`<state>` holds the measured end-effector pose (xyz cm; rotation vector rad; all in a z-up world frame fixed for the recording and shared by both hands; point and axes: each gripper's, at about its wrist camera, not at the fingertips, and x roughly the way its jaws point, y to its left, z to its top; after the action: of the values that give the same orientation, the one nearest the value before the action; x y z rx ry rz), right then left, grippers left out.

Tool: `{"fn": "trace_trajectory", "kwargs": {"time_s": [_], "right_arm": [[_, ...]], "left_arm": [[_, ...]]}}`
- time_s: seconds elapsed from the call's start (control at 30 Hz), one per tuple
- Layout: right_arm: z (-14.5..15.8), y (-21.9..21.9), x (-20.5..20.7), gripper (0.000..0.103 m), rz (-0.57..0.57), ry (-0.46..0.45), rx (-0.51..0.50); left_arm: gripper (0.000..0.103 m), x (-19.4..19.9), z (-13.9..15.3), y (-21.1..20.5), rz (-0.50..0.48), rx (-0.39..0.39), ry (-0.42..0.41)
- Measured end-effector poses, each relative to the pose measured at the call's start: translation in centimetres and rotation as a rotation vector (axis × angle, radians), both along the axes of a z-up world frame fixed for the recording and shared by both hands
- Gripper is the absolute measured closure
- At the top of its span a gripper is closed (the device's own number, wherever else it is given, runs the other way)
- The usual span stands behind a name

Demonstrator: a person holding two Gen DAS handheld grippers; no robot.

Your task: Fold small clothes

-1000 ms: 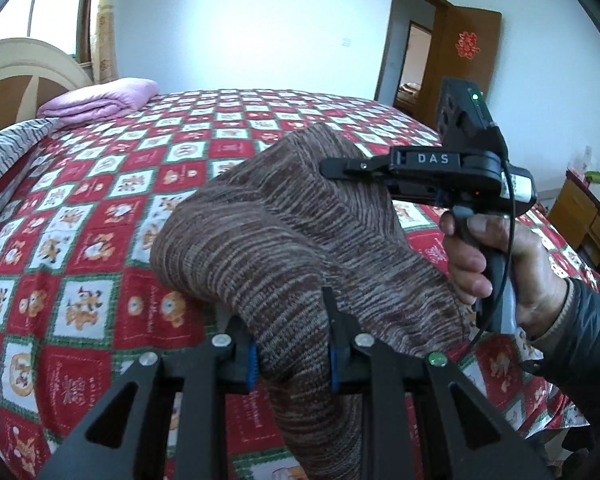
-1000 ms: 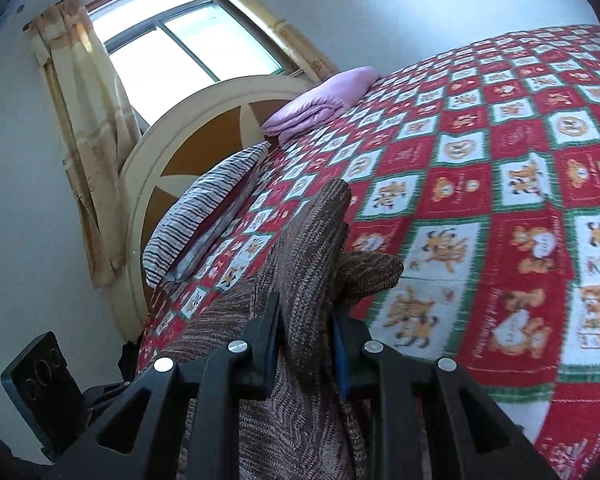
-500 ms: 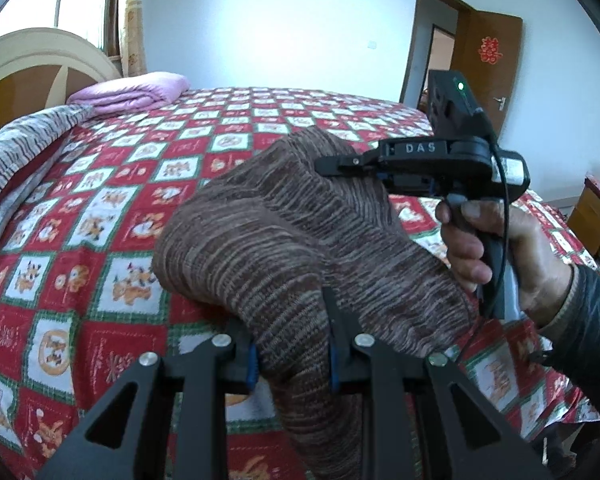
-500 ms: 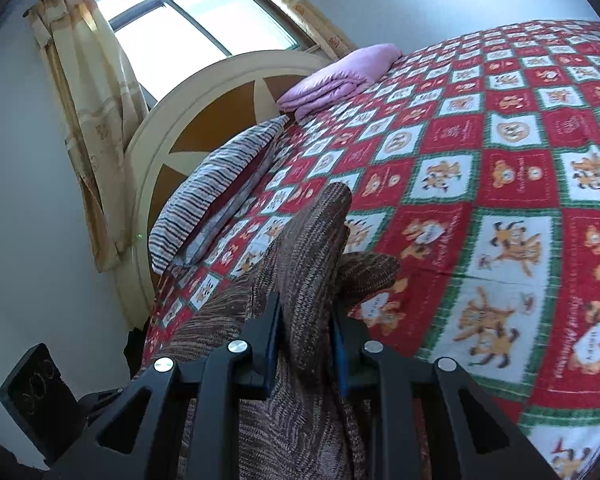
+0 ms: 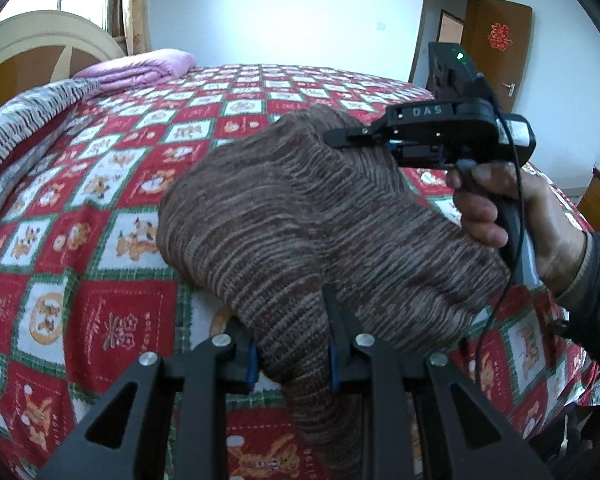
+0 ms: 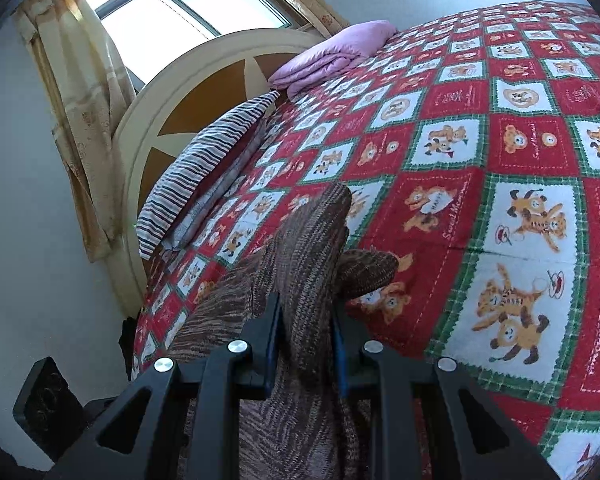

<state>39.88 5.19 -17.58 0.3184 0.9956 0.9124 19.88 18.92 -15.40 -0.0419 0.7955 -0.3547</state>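
A brown marled knit garment (image 5: 300,216) hangs in the air over the bed, stretched between both grippers. My left gripper (image 5: 290,344) is shut on its near edge, with cloth bunched between the blue pads. In the left wrist view the right gripper (image 5: 340,138), held by a hand (image 5: 512,216), pinches the far edge of the knit. The right wrist view shows my right gripper (image 6: 306,312) shut on a fold of the same garment (image 6: 308,248), which drapes down below the fingers.
The bed carries a red, white and green cartoon-patterned quilt (image 6: 500,160). A folded purple blanket (image 6: 332,56) and a striped pillow (image 6: 204,168) lie by the round headboard (image 6: 196,104). A window with curtains is behind; an open brown door (image 5: 496,48) stands at the far right.
Both grippers have carried the knit lower and nearer the quilt, toward the headboard side. The grips are unchanged.
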Motion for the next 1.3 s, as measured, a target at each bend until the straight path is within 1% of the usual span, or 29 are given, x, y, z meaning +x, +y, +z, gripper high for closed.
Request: {"fn": "trace_trajectory", "kwargs": {"time_s": [0.1,0.2,0.37,0.47,0.53,0.57,0.6,0.63,0.7,0.8,0.9,0.97,1.0,1.03,1.07,1.1,1.13,1.17,1.23,1.3], "right_arm": [[-0.7,0.2,0.2,0.08,0.001,0.011,-0.011],[-1.4,0.0,0.6,0.08,-0.013,0.032,-0.01],[-2.3,-0.5,0.9,0.08,-0.03,0.057,0.0],[-2.7,-0.7,0.9,0.08,-0.035,0.062,-0.002],[-3.2,-1.0,1.0,0.08,-0.042,0.072,-0.001],[-3.3,-1.2,1.0,0.08,-0.045,0.077,0.003],[-3.4,-1.4,1.0,0.08,-0.049,0.082,0.012],[-3.4,-1.6,1.0,0.08,-0.05,0.083,0.016],[-3.5,-1.7,0.9,0.08,-0.05,0.078,0.014],[-3.9,-1.5,0.8,0.08,-0.046,0.08,-0.009],[-4.3,-1.7,0.9,0.08,-0.052,0.09,-0.008],[-4.4,-1.6,0.8,0.08,-0.054,0.084,-0.018],[-4.4,-1.6,0.8,0.077,-0.054,0.087,-0.017],[-4.4,-1.7,0.8,0.075,-0.058,0.093,-0.02],[-4.3,-1.8,0.8,0.07,-0.063,0.096,-0.023],[-4.0,-2.3,0.5,0.062,-0.079,0.09,-0.033],[-3.6,-2.8,0.1,0.057,-0.098,0.079,-0.038],[-3.3,-3.2,-0.2,0.047,-0.111,0.073,-0.039],[-2.0,-4.8,-1.7,0.046,-0.125,0.044,-0.014],[-1.0,-6.0,-3.0,0.046,-0.118,0.03,0.014]], "left_arm": [[0.074,-0.1,-0.6,0.0,0.006,0.007,0.01],[0.068,-0.1,-0.9,-0.1,0.013,0.028,0.007],[0.067,-0.2,-1.3,0.0,0.018,0.025,0.011],[0.063,-0.2,-1.4,-0.1,0.022,0.03,0.014],[0.056,-0.1,-1.6,-0.1,0.029,0.034,0.017],[0.055,-0.1,-1.7,-0.1,0.032,0.035,0.019],[0.05,-0.1,-1.8,-0.1,0.037,0.038,0.02],[0.043,0.0,-1.9,-0.1,0.048,0.04,0.02],[0.034,0.2,-2.1,0.0,0.064,0.045,0.025],[0.029,0.4,-2.4,0.1,0.077,0.031,0.034],[0.023,0.5,-2.7,0.3,0.095,0.021,0.042],[0.023,0.5,-2.6,0.4,0.1,0.021,0.049],[0.023,0.4,-2.5,0.4,0.104,0.027,0.051],[0.023,0.2,-2.0,0.5,0.111,0.048,0.047],[0.023,0.0,-1.4,0.5,0.115,0.058,0.026],[0.023,-0.5,-0.3,0.8,0.13,0.078,-0.026],[0.023,-0.7,0.4,1.1,0.139,0.085,-0.061],[0.021,-1.0,1.5,1.6,0.156,0.09,-0.11],[0.005,-0.8,2.6,2.5,0.195,0.093,-0.158],[0.003,0.1,2.9,3.3,0.229,0.102,-0.173]]}}
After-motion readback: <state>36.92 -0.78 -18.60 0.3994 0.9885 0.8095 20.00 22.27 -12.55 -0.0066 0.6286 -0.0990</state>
